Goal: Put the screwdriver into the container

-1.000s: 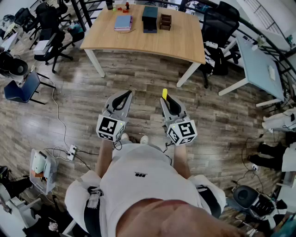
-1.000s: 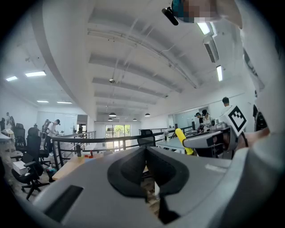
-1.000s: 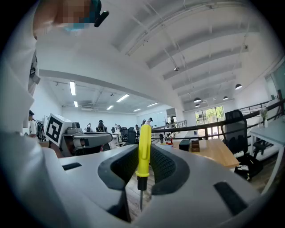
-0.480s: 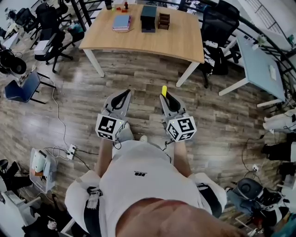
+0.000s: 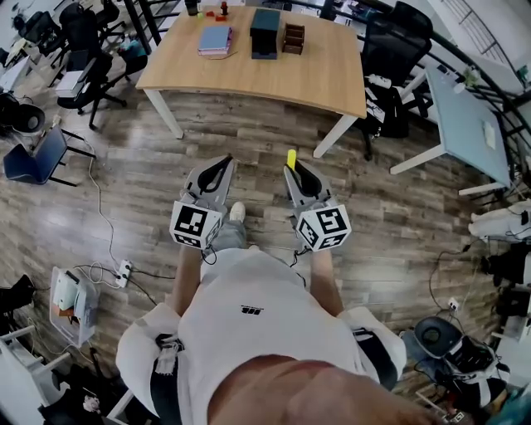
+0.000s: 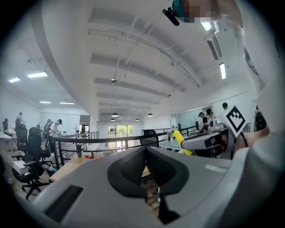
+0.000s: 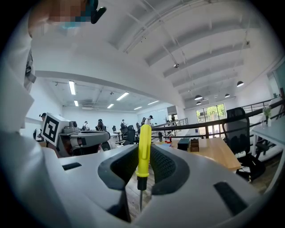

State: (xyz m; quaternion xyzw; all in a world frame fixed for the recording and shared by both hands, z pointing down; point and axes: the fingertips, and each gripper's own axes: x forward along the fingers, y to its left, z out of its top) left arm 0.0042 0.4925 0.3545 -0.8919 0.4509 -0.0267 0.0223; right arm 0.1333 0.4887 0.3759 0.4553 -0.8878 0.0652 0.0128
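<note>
Landmark: a wooden table (image 5: 315,70) that stands on a plank floor, ahead of the person.
Left gripper (image 5: 221,163): held in the air on the near side of the table, well apart from it and opposite its middle. Its jaws are brought together with the tips touching, and nothing is between them.
Right gripper (image 7: 143,149): also on the near side of the table and well apart from it, opposite the table's right half. Its pads are clamped on the screwdriver.
Screwdriver (image 7: 143,144): its yellow handle stands between the pads and pokes out past the jaw tips toward the table. The thin metal shaft runs back toward the gripper's body. It is over the floor, well short of the table.
On the table: a blue book (image 5: 215,39), a dark box (image 5: 266,31) and a brown wooden organizer (image 5: 293,37) sit in a row near the far edge, the book toward the table's left end. Small red things (image 5: 222,12) lie at the far edge beyond the book.
Container: whether the dark box or the brown wooden organizer is the one meant cannot be told.
Person: wears a white shirt and stands on the near side of the table. One shoe (image 5: 237,212) shows on the floor.
Around the table: a black office chair (image 5: 390,50) is at its right end, and a white desk (image 5: 465,116) is farther off on that side.
</note>
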